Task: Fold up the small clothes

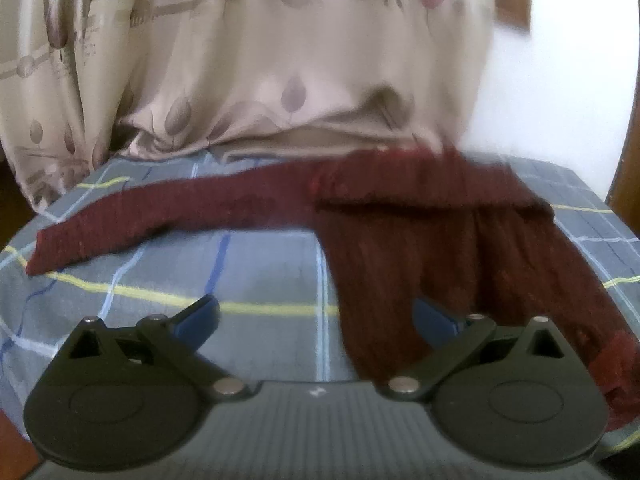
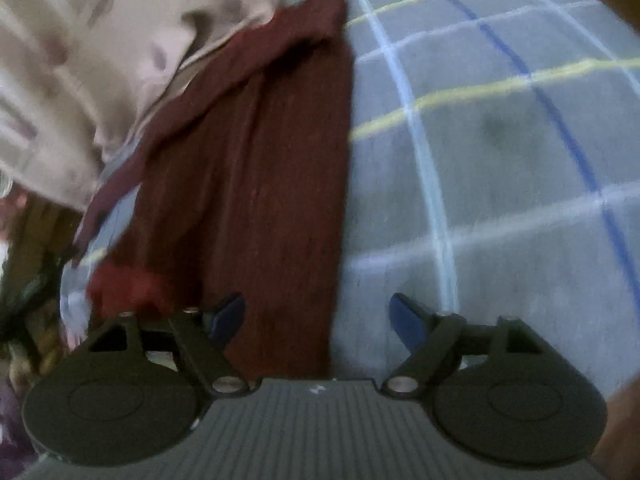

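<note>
Currently both tongs are released, gripping nothing. Left tongs (image 1: 316, 320) hover low over a plaid sheet (image 1: 256, 272), blue fingertips (image 1: 198, 320) spread. Maroon sweater (image 1: 420, 248) lies flat on the sheet, one sleeve (image 1: 140, 220) stretched leftward. Right tongs (image 2: 318, 320) straddle the sweater's (image 2: 248, 184) edge. Beige patterned curtain (image 1: 260, 60) hangs behind.

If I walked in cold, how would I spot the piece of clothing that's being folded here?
Find the grey-blue checked sheet with yellow and blue lines, spread below the beige patterned curtain. On it lies a dark red ribbed knit garment, one long sleeve stretched out to the side. It is the only deep red thing there, and the only clothing on the sheet.
</note>
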Action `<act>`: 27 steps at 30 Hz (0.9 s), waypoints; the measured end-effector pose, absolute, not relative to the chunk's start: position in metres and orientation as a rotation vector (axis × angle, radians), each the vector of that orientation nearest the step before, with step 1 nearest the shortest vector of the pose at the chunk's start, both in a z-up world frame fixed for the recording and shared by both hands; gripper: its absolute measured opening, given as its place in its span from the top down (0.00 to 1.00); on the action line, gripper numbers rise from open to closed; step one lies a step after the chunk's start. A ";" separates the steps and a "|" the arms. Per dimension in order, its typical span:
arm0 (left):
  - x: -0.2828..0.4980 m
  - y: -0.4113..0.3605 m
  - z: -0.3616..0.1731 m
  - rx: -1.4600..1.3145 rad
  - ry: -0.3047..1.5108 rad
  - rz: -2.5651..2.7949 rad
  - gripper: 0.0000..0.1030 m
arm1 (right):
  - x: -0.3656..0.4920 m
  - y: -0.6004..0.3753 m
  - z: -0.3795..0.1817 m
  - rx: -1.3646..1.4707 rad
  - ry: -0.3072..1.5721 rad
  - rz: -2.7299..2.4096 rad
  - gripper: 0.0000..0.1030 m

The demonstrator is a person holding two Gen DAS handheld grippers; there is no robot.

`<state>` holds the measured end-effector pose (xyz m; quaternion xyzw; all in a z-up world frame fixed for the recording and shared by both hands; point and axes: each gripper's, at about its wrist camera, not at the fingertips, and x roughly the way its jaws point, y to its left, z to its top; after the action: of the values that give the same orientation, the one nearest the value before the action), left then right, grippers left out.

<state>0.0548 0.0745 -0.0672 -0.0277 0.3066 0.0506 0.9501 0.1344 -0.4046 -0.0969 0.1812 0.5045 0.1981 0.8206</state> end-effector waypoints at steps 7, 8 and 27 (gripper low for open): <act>0.036 0.064 -0.062 -0.023 0.621 0.123 0.00 | 0.134 -0.385 -0.105 0.328 0.995 0.501 0.84; 0.033 0.063 -0.061 -0.013 0.619 0.127 0.00 | 0.133 -0.388 -0.103 0.323 0.980 0.503 0.85; 0.016 0.077 -0.071 0.028 0.659 0.161 0.00 | 0.129 -0.482 -0.092 0.305 0.944 0.349 0.81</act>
<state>0.0162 0.0771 -0.0705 0.0135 0.3230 0.0788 0.9430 0.1289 -0.4818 -0.0922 0.1454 0.4506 0.1666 0.8649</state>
